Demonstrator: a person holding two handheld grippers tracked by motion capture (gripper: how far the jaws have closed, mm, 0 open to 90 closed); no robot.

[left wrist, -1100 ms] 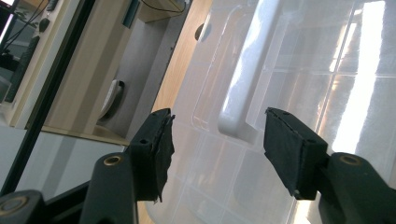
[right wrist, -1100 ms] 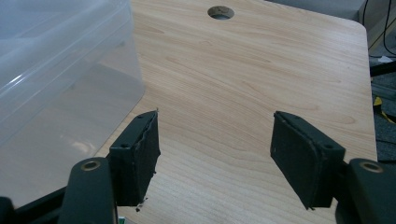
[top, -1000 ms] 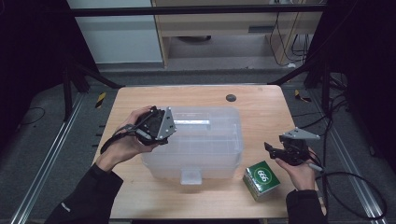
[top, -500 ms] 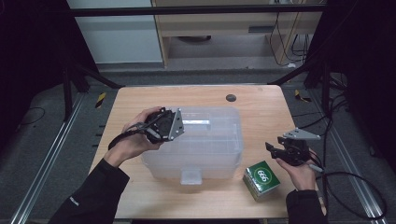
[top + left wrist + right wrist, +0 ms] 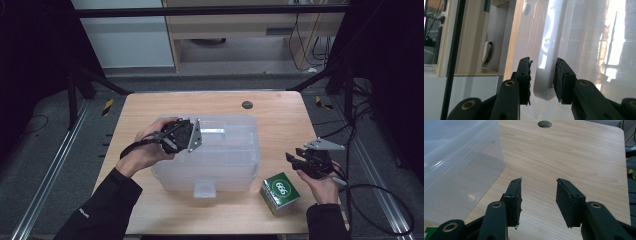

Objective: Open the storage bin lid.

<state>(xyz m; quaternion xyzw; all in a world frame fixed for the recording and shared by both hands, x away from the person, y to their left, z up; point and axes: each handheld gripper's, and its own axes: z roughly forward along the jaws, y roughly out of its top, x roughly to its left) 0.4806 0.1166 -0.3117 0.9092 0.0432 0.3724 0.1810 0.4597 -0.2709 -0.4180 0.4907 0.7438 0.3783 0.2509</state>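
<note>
Bin (image 5: 220, 160), clear plastic with lid on, sits mid-table (image 5: 280, 115), long axis running left–right across it. Left gripper (image 5: 187, 136) is at its left end, over the lid, so left hand is the near one by far. In the left gripper view the jaws straddle the white latch (image 5: 543, 75) on that end; latch runs lengthwise straight away from the gripper, between the pads (image 5: 525, 80). Jaws have just been closing, latch between them, small gaps either side, so not clamped yet by the look of it. Coming move, I'd judge: finish the pinch and pull the latch off the lid edge; gripper needs to stay lined up along the latch.

Right gripper (image 5: 295, 160) hangs well off the bin's right end, just above the green box (image 5: 280, 192). Its jaws have just been closing too, nothing between them, bare table beyond, partway apart.
</note>
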